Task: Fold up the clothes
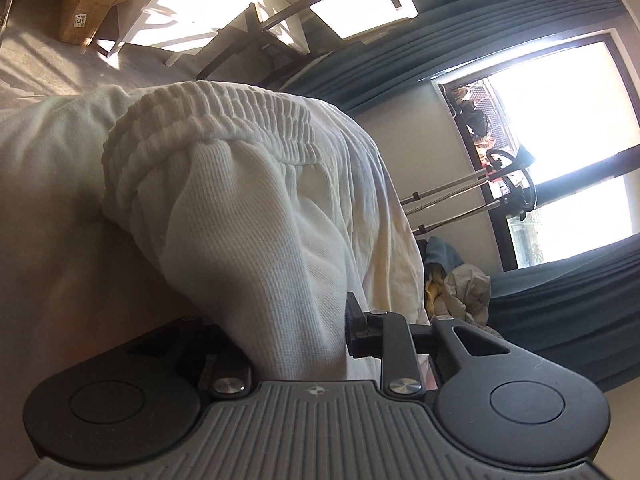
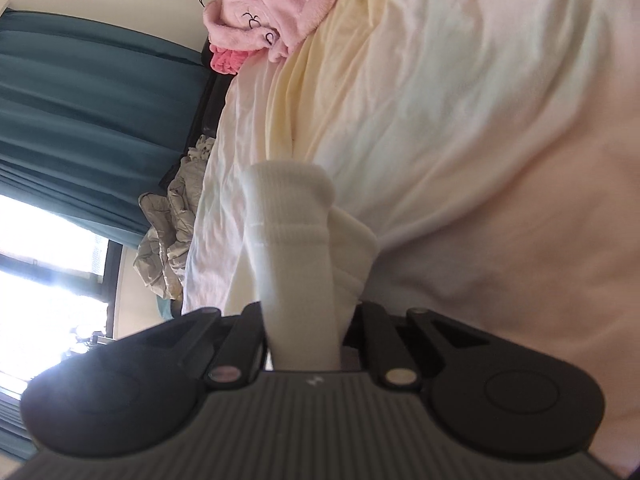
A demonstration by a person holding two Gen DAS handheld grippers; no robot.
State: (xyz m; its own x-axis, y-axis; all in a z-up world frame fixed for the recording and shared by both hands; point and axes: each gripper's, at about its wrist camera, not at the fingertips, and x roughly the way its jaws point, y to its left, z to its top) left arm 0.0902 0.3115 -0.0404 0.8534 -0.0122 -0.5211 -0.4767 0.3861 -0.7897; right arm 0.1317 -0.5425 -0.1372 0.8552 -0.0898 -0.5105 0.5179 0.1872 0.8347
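Note:
A white knit garment [image 1: 240, 208] with a gathered elastic band [image 1: 208, 120] fills the left wrist view. A thick fold of it runs down between the fingers of my left gripper [image 1: 290, 336], which is shut on it. The left finger is hidden under the cloth. In the right wrist view, a ribbed white end of the garment [image 2: 288, 216] stands up from my right gripper [image 2: 308, 320], which is shut tight on it. Below both lies the cream bed sheet [image 2: 460, 120].
A pink heap of clothes [image 2: 260, 12] lies at the far end of the bed. Grey crumpled fabric [image 2: 168, 232] sits by the teal curtain [image 2: 80, 100]. The left wrist view has a bright window [image 1: 560, 120], metal rack rods [image 1: 452, 196], a clothes heap [image 1: 460, 284] and a cardboard box [image 1: 88, 0].

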